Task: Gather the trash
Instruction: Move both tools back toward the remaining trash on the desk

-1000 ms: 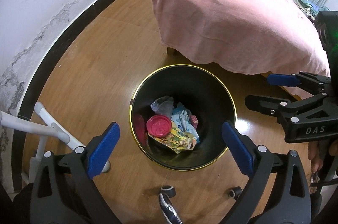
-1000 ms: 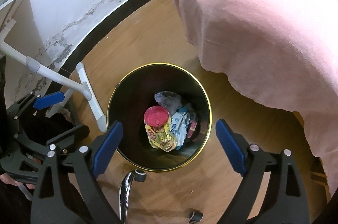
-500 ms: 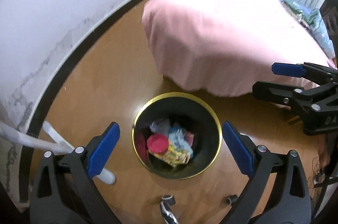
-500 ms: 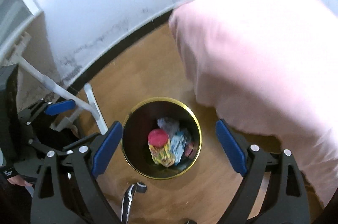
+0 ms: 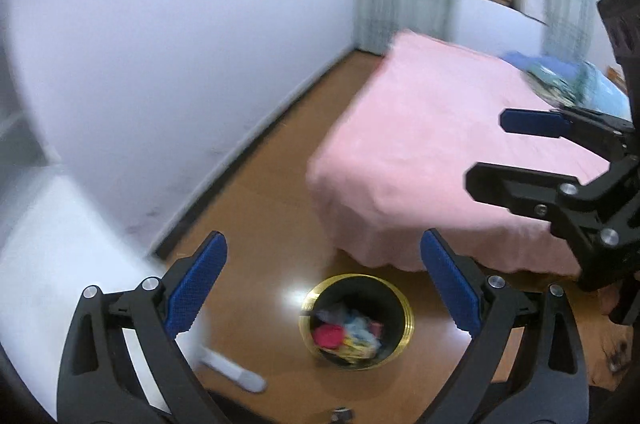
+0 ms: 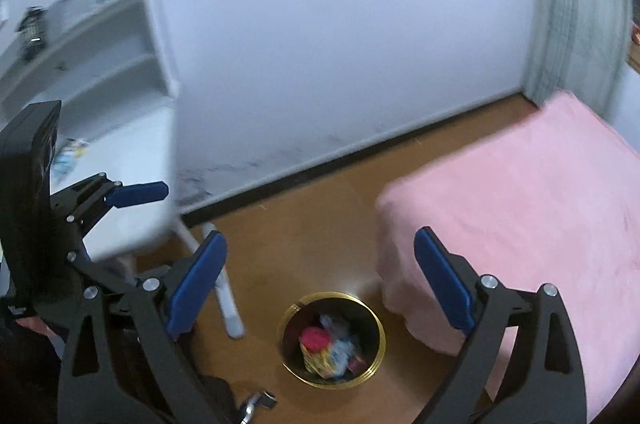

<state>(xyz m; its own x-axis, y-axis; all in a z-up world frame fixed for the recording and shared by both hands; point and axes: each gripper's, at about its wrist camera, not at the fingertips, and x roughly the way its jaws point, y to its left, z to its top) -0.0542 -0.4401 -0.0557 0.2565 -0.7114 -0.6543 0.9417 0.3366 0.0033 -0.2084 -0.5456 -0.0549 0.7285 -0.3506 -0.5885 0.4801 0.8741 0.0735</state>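
A bedroom with a pale wall, a dark skirting board and a brown wooden floor (image 5: 272,208); a bed under a pink cover (image 5: 440,144) fills the far right, and a white table (image 6: 120,184) with shelves stands at the left.

The trash bin (image 5: 406,308), black with a gold rim, stands on the floor just off the near corner of the bed, between the bed and the white table's leg (image 6: 230,308). It lies low and forward of both grippers, well below them, its round mouth open upward, so neither camera gives it a long axis to line up with. In it sit crumpled wrappers (image 6: 332,352) in yellow and pale blue and a red round lid or cup (image 6: 314,338); blur hides finer detail.

The left gripper (image 5: 324,284) has its blue pads spread wide with nothing between them. The right gripper (image 6: 320,284) is equally spread and empty. Each frames the bin almost centrally, the left gripper being on the table side of the bin and the right gripper on the bed side; which is nearer I cannot tell. On the table lies a small printed packet (image 6: 68,154), possibly trash, nearer the left gripper.
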